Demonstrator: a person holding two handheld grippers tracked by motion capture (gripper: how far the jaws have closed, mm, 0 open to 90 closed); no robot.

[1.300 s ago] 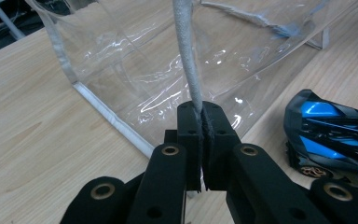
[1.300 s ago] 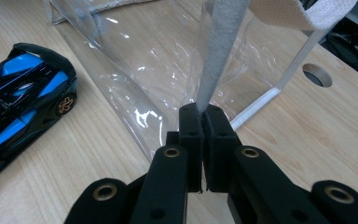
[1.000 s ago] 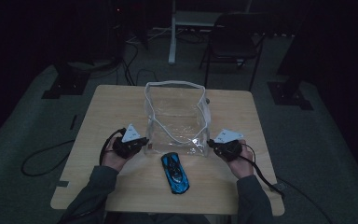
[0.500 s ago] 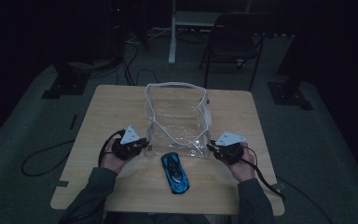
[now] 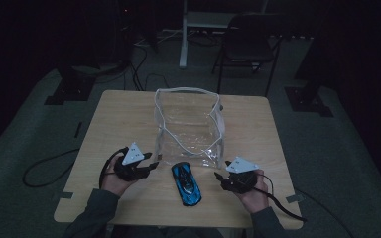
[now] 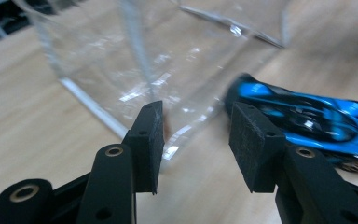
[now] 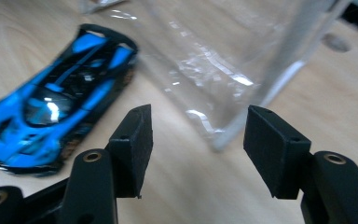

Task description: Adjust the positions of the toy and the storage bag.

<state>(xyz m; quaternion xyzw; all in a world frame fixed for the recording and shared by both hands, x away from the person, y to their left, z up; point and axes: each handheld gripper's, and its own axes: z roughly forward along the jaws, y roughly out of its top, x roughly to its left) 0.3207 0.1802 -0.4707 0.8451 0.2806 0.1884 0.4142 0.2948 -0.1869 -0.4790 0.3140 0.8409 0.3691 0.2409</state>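
Now both grippers, left [image 5: 151, 165] and right [image 5: 219, 178], have just been opening, jaws spread and empty beside the bag [image 5: 188, 126], likely releasing it so the car [image 5: 186, 183] can go in.

A clear plastic bag [image 5: 188, 126] with white-trimmed edges stands upright and open-topped near the middle of the wooden table [image 5: 119, 114]; its crinkled, glossy walls show in the left gripper view [image 6: 168, 60] and the right gripper view [image 7: 223, 60]. A blue toy car [image 5: 186, 183] with black detailing lies on its wheels just in front of the bag's near edge, lengthwise toward the person, slightly angled. It shows beside the bag's lower corner in the left gripper view [image 6: 307, 116] and the right gripper view [image 7: 60, 107].
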